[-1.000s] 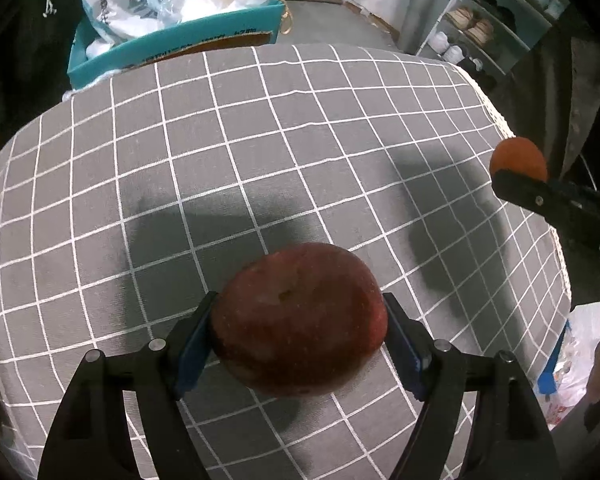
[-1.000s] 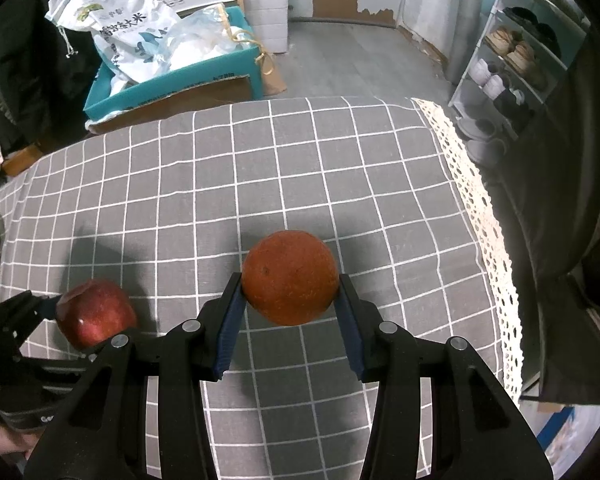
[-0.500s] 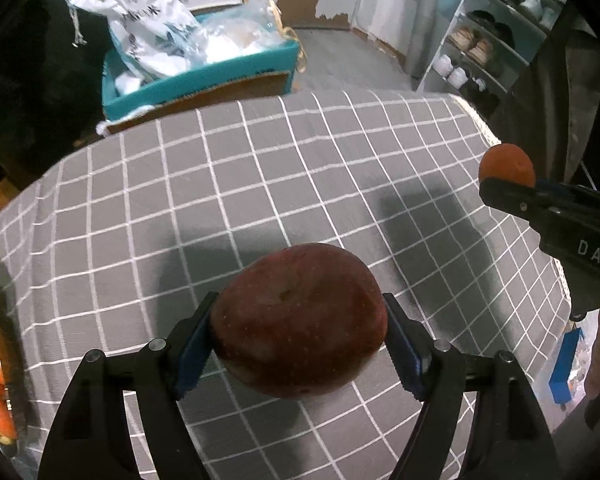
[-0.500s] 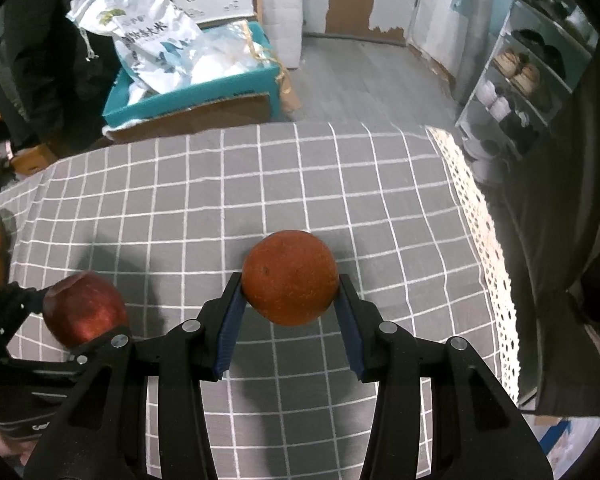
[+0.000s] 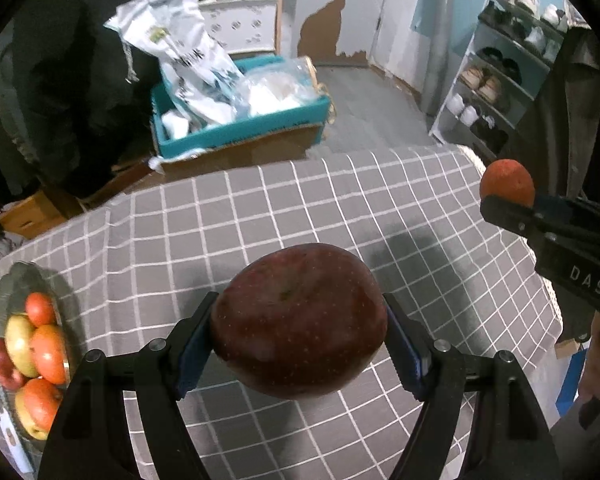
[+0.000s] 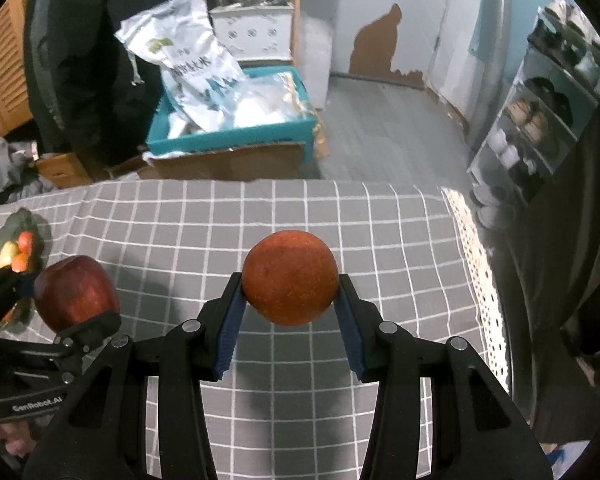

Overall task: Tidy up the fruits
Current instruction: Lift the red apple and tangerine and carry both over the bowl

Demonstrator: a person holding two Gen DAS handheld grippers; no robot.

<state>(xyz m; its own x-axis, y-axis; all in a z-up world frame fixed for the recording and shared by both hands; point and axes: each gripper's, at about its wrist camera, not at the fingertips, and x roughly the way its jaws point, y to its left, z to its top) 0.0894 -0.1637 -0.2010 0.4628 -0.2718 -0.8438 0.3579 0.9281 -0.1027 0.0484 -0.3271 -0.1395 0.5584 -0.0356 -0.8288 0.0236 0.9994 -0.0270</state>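
Observation:
My left gripper [image 5: 298, 340] is shut on a dark red apple [image 5: 300, 324] and holds it above the grey checked tablecloth [image 5: 300, 208]. My right gripper [image 6: 290, 304] is shut on an orange fruit [image 6: 290, 278], also held above the cloth. The right gripper with its orange fruit [image 5: 507, 182] shows at the right of the left wrist view. The red apple [image 6: 76, 292] shows at the left of the right wrist view. A glass fruit bowl [image 5: 4, 292] with several red, orange and yellow fruits [image 5: 32, 344] sits at the table's left edge, left of the left gripper.
Beyond the table's far edge a teal box [image 5: 240, 128] with plastic bags stands on a cardboard box on the floor. A shoe rack [image 5: 500, 80] stands at the far right. A lace trim [image 6: 472, 264] marks the table's right edge.
Both grippers have risen and tilted up with their fruits still held. The fruit bowl has come into view at the left, and more of the room shows.

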